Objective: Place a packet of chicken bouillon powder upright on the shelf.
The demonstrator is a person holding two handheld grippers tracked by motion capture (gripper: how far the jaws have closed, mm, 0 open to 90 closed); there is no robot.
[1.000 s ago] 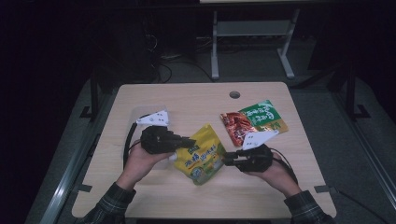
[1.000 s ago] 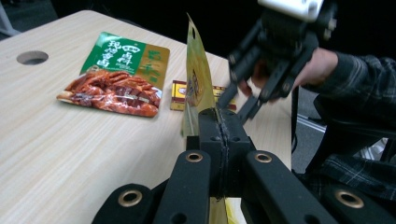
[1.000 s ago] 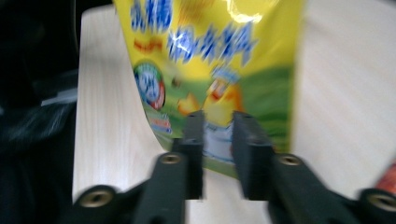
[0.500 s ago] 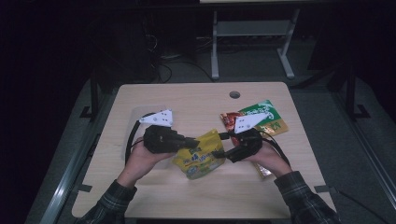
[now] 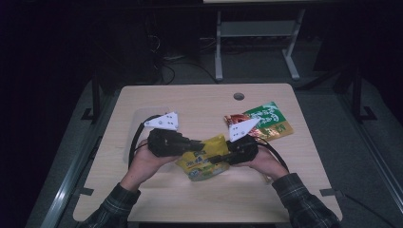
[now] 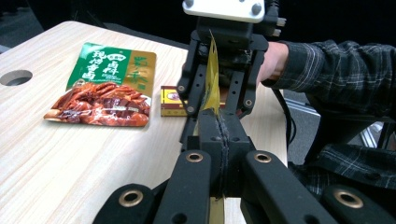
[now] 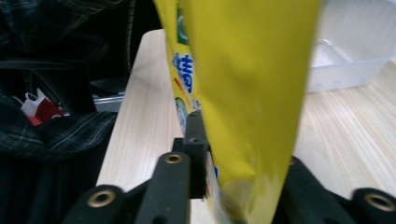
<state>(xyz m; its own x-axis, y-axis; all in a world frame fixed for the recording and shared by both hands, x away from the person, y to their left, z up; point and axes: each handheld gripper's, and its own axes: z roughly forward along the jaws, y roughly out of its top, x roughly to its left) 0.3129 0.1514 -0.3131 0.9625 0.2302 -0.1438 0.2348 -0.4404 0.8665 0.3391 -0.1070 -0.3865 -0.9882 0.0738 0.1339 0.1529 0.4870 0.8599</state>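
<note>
Yellow snack pouch (image 5: 205, 159) hangs above the wooden table (image 5: 199, 99) between the two tongs, the left gripper (image 5: 198, 146) clamped on one edge, the right gripper (image 5: 219, 158), its jaws just closing, pinching the other.

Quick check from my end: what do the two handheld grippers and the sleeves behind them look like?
Both the left gripper and the right gripper are matt black, with linked jaw arms on brass-coloured pivot bushings. Each carries a pale grey three-cornered plate on top and trails a black cable. The sleeves are dark plaid flannel.
</note>
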